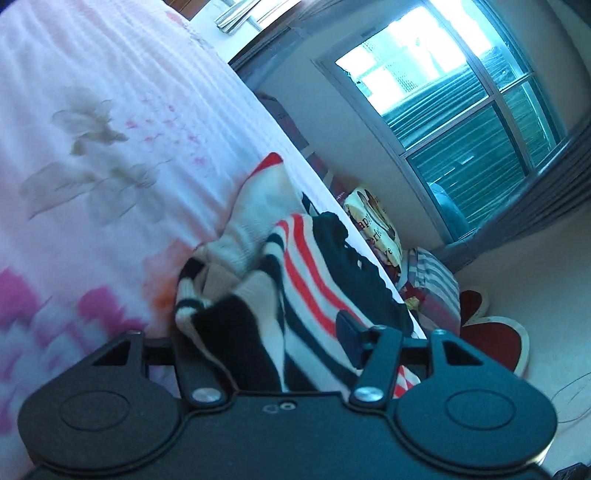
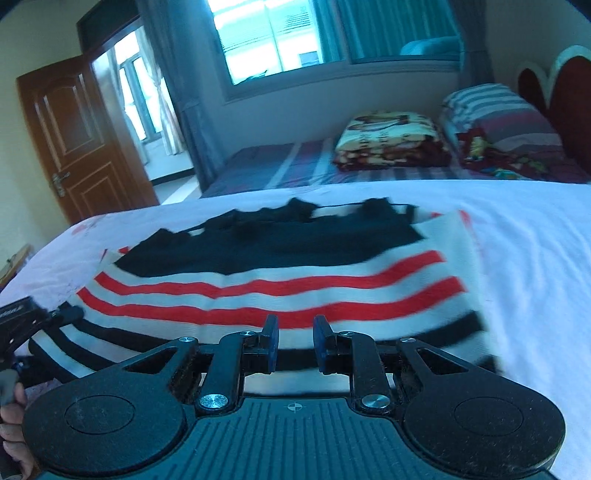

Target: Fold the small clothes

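Knit cloth fills the near view of the left hand-held gripper [image 1: 273,347]: the striped sweater [image 1: 295,266] is bunched up between its fingers, which look spread wide with the fabric draped across them; whether they truly pinch it, I cannot tell. From the right side, the sweater [image 2: 280,280] lies on the bed [image 2: 535,258], red, white and dark bands running crosswise, its far edge rumpled. The right hand-held gripper [image 2: 295,339] hovers just over the near hem with its fingers narrowly apart and nothing between them.

To fold well, I judge the right side should pinch the near hem through both layers, matched by the left at the other end, then carry the edge over level so the stripes line up, and smooth the bunched part first.

Nearby, a folded blanket [image 2: 391,140] and a striped pillow [image 2: 495,114] sit on a second bed beyond, well apart from the work. A brown door [image 2: 85,140] stands open at left, and a window [image 2: 273,33] behind. Nothing blocks the fold but the sweater's own crumpled end.
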Demonstrator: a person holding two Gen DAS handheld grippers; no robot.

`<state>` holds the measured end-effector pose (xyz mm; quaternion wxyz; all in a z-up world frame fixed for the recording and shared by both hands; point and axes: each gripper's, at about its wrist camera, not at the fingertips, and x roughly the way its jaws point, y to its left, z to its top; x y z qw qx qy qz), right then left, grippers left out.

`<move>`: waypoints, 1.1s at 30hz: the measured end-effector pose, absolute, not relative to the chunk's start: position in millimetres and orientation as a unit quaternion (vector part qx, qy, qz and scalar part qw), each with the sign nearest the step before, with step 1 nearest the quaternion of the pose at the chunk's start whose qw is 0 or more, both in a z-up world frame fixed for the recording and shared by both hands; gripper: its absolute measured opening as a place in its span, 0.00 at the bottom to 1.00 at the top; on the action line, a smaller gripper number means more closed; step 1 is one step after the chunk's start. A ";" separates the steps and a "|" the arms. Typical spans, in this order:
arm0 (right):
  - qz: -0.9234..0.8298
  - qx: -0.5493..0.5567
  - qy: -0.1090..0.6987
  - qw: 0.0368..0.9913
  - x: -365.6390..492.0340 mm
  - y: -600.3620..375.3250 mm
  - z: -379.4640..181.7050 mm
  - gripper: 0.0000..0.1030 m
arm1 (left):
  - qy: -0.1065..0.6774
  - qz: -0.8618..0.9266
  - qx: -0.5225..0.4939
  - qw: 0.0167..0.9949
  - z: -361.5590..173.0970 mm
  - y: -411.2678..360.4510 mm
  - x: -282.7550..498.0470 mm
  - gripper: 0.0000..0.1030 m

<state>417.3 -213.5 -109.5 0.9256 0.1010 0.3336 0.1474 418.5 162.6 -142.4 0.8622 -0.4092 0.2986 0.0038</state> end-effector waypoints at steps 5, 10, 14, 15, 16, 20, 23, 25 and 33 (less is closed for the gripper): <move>0.181 0.085 0.324 0.925 435.3 -172.9 -112.6 0.21 | 0.270 -0.012 -0.406 0.873 -120.8 160.9 412.2 0.12; 0.176 -0.032 0.320 0.930 444.2 -134.9 -144.0 0.20 | 0.302 -0.006 -0.397 0.867 -133.4 164.5 417.3 0.13; 0.176 -0.019 0.324 0.929 448.9 -139.1 -147.9 0.20 | 0.307 -0.011 -0.401 0.863 -143.3 168.1 416.9 0.13; 0.176 -0.017 0.324 0.929 449.5 -140.2 -148.8 0.20 | 0.308 -0.009 -0.403 0.862 -143.9 167.2 417.3 0.13; 0.175 -0.018 0.323 0.930 450.0 -140.0 -149.5 0.20 | 0.306 -0.009 -0.405 0.862 -143.0 166.6 419.6 0.13; 0.172 -0.015 0.323 0.931 447.1 -142.2 -147.5 0.19 | 0.305 -0.009 -0.397 0.865 -138.7 165.3 421.4 0.13; 0.163 -0.013 0.323 0.932 441.1 -141.8 -144.5 0.08 | 0.308 -0.010 -0.393 0.867 -137.2 167.5 419.5 0.13; 0.163 -0.009 0.325 0.932 441.4 -143.4 -143.6 0.07 | 0.309 -0.009 -0.388 0.868 -134.5 166.0 420.9 0.13; 0.179 -0.012 0.307 0.935 434.3 -143.0 -133.6 0.03 | 0.313 -0.007 -0.380 0.871 -135.5 164.4 422.7 0.13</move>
